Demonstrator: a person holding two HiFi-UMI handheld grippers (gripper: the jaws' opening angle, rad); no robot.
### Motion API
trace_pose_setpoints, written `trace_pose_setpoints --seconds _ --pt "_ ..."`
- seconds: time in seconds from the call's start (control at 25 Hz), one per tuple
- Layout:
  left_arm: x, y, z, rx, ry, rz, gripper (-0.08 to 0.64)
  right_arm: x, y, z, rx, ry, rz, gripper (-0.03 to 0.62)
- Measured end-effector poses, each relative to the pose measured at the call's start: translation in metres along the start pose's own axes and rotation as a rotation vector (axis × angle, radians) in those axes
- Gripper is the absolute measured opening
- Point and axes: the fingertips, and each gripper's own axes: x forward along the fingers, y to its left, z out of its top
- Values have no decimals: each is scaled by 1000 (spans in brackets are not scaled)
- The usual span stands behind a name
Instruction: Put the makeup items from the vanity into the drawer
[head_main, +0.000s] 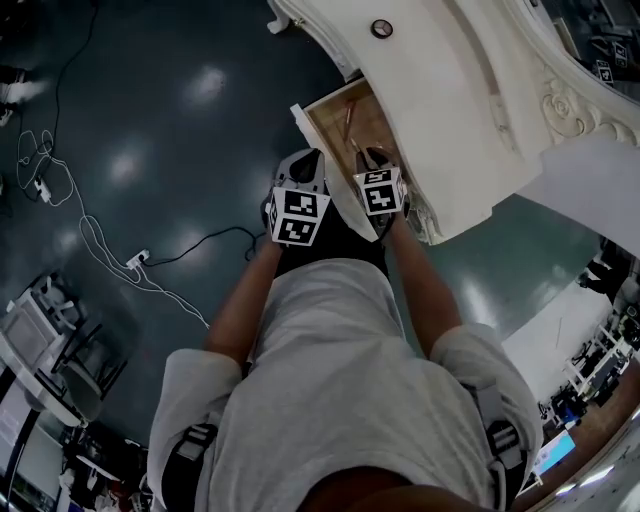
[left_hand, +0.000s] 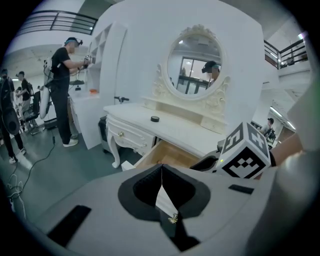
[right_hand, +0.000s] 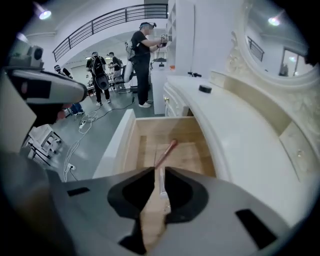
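Drawer (right_hand: 141, 134) status: pulled out from the front of the white bench (right_hand: 235, 135), wooden floor exposed.

Right claw view:
- Right claw (right_hand: 159, 170) hangs above the drawer, pointing steeply down into it. Its jaws stand partly apart, and the drawer floor shows through the gap.
- A brush (right_hand: 167, 150) with a reddish handle lies on the drawer floor, beyond the jaw tips.
- A pale slender item (right_hand: 162, 184) shows in the gap, close to the inner edge of one jaw. Whether a pad touches it cannot be told; nothing is seen clamped.
- A round black item (right_hand: 205, 89) sits on the bench top, well apart from the drawer.

Left claw view:
- Left claw (left_hand: 161, 170) is closed, with the pads meeting at the tips and nothing held.
- This view alone shows the oval mirror (left_hand: 194, 60) in its carved frame at the back of the bench.
- The right claw's marker cube (left_hand: 245, 152) shows at the right, just beside the open drawer.
- A standing person (left_hand: 62, 90) works at a white unit to the left.

Head view:
- Both claws are held side by side in front of the person, at the near end of the drawer.
- Only this view shows the cables (head_main: 100, 250) lying on the dark floor (head_main: 150, 120) to the left.
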Motion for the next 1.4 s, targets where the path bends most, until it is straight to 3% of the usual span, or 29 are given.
trace_pose_setpoints --seconds 0.2,0.52,0.76,1.08,1.4 --pt "-14 17 13 2 -25 7 7 -29 -1 20 -10 -61 -56 31" --pt "-6 19 34 48 -25 -17 6 -72 -3 54 -22 -173 -52 23" --pt "12 19 65 102 -32 -38 6 -96 -22 80 72 -249 -52 20" --pt "46 13 116 172 -17 -61 6 -110 -53 99 224 -263 -17 17" --pt "75 4 146 233 6 -106 7 -106 -59 119 260 -325 22 17"
